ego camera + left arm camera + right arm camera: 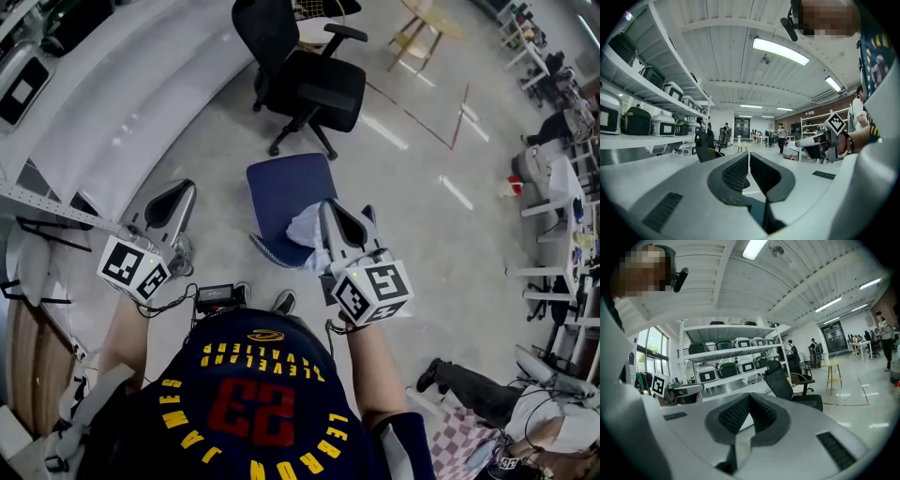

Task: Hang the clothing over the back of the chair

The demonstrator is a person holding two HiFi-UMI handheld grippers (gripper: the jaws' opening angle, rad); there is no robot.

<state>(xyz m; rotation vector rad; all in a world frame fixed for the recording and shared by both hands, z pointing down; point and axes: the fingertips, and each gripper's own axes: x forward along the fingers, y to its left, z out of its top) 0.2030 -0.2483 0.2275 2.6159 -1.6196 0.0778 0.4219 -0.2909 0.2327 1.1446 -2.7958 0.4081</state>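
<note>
A white piece of clothing [306,228] hangs bunched over the near edge of a blue chair [284,192] just in front of me. My right gripper [330,210] is shut on the clothing, and a pale strip of the fabric [739,442] shows between its closed jaws. Off to the left, over bare floor and apart from the chair, my left gripper [181,190] has its jaws together with nothing between them. In the gripper views, the left gripper [749,155] and the right gripper [749,397] both point roughly level across the room.
A black office chair [309,80] stands beyond the blue chair, with a wooden stool [420,33] farther back. A long white shelf unit [103,84] runs along the left. Desks and a seated person [553,127] are at the right.
</note>
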